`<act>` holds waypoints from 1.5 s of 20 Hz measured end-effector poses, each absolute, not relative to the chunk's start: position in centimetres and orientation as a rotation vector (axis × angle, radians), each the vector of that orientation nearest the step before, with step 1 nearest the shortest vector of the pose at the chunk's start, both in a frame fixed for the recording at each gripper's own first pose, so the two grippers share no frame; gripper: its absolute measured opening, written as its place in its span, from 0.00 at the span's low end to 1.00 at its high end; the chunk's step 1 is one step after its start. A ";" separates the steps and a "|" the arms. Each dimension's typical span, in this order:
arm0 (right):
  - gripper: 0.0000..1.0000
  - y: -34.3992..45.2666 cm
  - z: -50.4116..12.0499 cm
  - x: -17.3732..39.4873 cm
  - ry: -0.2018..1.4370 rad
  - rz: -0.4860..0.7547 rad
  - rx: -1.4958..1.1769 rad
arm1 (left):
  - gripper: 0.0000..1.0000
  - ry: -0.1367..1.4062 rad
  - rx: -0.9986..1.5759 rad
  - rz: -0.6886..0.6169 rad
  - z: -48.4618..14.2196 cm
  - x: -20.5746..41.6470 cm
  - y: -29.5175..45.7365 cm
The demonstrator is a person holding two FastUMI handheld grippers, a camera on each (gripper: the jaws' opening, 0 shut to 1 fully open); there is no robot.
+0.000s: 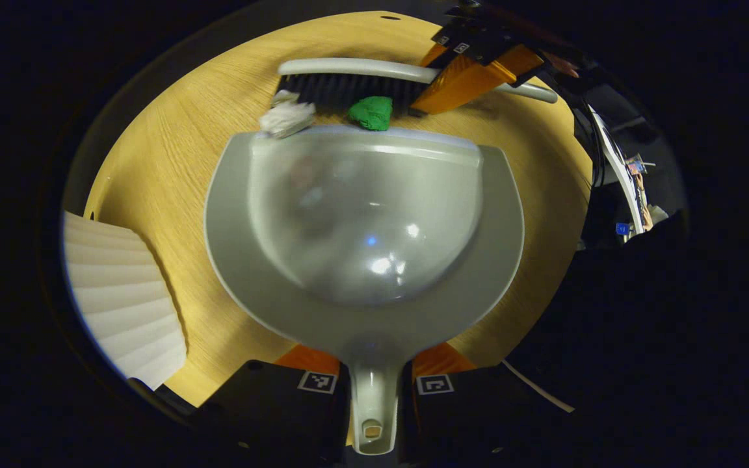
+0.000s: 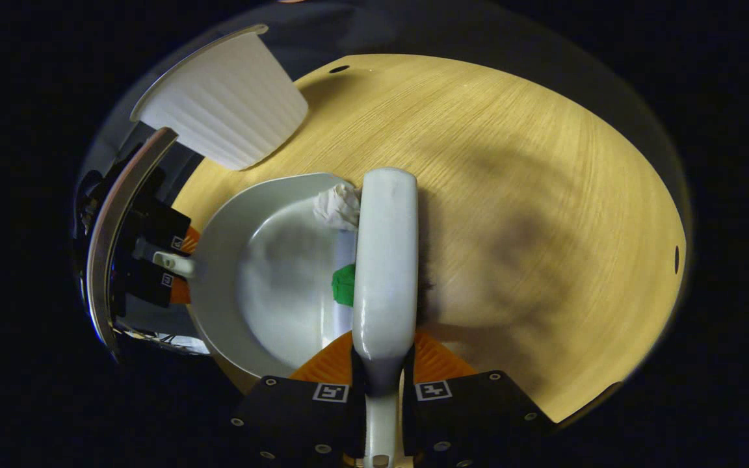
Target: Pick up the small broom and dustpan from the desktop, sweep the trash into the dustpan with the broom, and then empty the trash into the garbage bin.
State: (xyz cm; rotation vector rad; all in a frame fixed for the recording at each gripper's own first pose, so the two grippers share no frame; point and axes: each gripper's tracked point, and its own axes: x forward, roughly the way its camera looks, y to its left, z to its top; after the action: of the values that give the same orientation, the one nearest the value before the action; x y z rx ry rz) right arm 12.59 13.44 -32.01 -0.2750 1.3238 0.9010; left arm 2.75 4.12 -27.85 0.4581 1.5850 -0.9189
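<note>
A grey dustpan (image 1: 361,227) lies flat on the wooden desktop (image 1: 166,156), and my left gripper (image 1: 374,377) is shut on its handle. At the pan's far lip sit a white paper wad (image 1: 287,118) and a green wad (image 1: 372,112), both touching the broom's black bristles (image 1: 348,88). My right gripper (image 2: 381,367) is shut on the grey broom (image 2: 384,260), whose head stands along the dustpan's (image 2: 264,273) open edge. The white wad (image 2: 337,206) and green wad (image 2: 344,285) lie between broom and pan. The right gripper (image 1: 472,71) shows in the left gripper view at the top.
A white ribbed garbage bin (image 1: 121,299) stands on the desktop left of the dustpan; the bin (image 2: 225,110) appears at the upper left in the right gripper view. The desktop's edge (image 1: 576,195) runs along the right, with dark clutter beyond it.
</note>
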 end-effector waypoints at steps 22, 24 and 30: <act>0.22 5.3 -33.9 10.5 1.356 0.255 -0.017 | 0.30 1.665 -0.058 -0.329 -26.8 2.5 -2.2; 0.22 6.2 -34.5 9.6 1.371 0.208 -0.003 | 0.30 1.647 -0.102 -0.295 -26.3 3.1 -2.8; 0.23 7.4 -42.1 6.9 1.374 0.200 -0.034 | 0.30 1.499 -0.124 -0.348 -25.5 4.0 -2.9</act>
State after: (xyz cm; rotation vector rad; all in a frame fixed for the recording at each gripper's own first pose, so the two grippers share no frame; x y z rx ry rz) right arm 6.94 7.42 -42.11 -0.0338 1.3735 0.2002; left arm 4.02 -2.89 -25.45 -0.1239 1.4986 -0.3485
